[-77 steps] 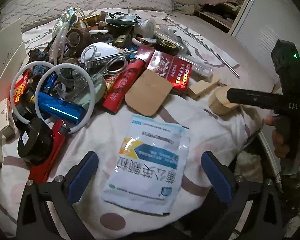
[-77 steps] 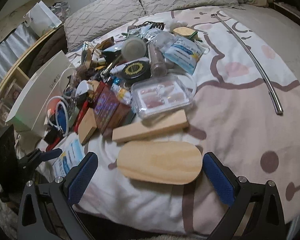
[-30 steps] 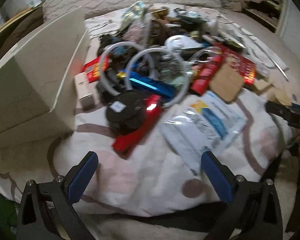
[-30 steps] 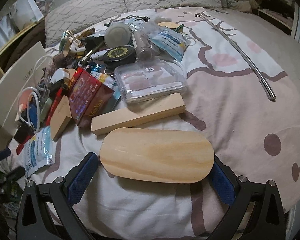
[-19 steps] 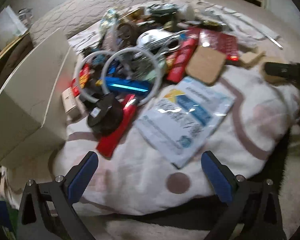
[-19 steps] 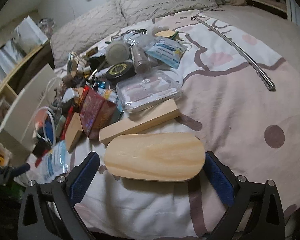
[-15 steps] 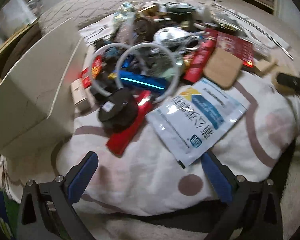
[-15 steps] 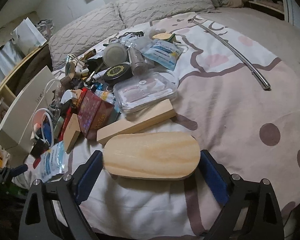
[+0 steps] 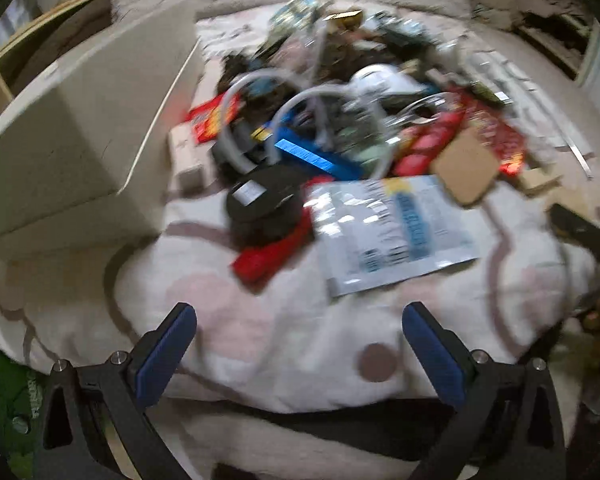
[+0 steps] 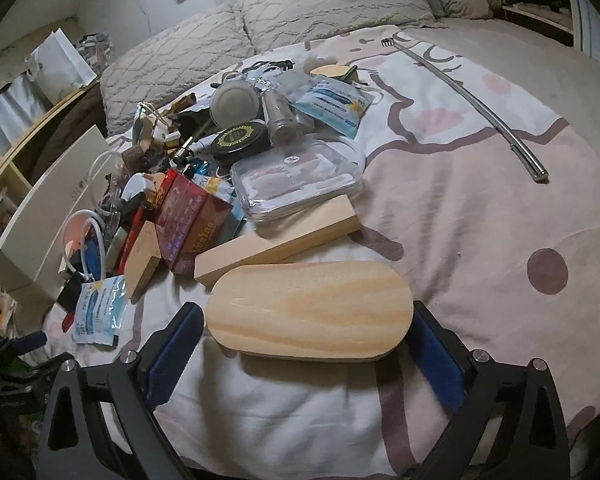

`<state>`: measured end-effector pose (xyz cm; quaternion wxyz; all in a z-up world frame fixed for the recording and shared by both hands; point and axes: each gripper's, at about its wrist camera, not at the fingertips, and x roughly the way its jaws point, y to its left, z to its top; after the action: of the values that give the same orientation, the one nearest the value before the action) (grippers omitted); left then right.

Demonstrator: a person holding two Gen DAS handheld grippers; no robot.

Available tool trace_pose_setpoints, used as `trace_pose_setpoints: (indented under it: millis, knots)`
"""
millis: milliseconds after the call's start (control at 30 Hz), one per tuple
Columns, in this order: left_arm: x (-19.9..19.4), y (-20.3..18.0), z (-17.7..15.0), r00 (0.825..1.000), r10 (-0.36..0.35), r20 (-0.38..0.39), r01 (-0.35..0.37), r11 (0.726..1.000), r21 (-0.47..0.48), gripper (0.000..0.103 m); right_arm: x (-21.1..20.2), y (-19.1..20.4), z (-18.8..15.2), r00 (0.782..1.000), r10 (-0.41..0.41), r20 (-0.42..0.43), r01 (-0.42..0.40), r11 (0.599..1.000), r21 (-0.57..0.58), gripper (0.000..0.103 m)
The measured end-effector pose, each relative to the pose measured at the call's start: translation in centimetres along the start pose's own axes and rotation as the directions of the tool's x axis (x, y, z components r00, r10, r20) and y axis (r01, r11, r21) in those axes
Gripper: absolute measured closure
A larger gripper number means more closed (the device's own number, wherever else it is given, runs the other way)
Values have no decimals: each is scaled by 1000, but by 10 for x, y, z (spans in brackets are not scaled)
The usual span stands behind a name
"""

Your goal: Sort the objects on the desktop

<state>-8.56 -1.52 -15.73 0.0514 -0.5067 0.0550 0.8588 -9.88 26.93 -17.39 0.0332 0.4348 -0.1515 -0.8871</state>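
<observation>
Two grippers, both yours: your right gripper [image 10: 306,354] is opening its jaws around the oval wooden board [image 10: 308,310], lying at six o'clock below the clutter pile [image 10: 236,160]. Your left gripper [image 9: 300,354] stands apart, empty, over the bedspread [image 9: 260,344].

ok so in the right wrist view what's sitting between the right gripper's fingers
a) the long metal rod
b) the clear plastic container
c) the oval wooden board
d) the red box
c, the oval wooden board lies flat on the bedspread, spanning the gap of the right gripper; its jaws are opening and the left pad stands clear of the board's end.
</observation>
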Motion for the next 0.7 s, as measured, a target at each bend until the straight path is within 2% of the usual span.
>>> trace_pose_setpoints:
  millis: [133,267,433,567,700]
  knots:
    - [2,-18,4,998,-60,8,60,998,13,0,-1,2,-1,1000,-5,3,5,1000,-6,3]
    - [11,-30,12,999,-36,15,36,999,27,0,-2,-2,-1,1000,17,9,-17,1000,9,3]
    - [23,-42,26,998,-55,16,56,996,-67,0,-1,1,-1,1000,2,6,-2,1000,-5,3]
    - [33,-50,28,1000,14,4,-13,996,-90,0,-1,2,-2,1000,4,7,-4,1000,-6,3]
    - [39,-49,27,1000,29,2,-29,992,-126,0,-1,2,-2,1000,3,9,-3,1000,-8,3]
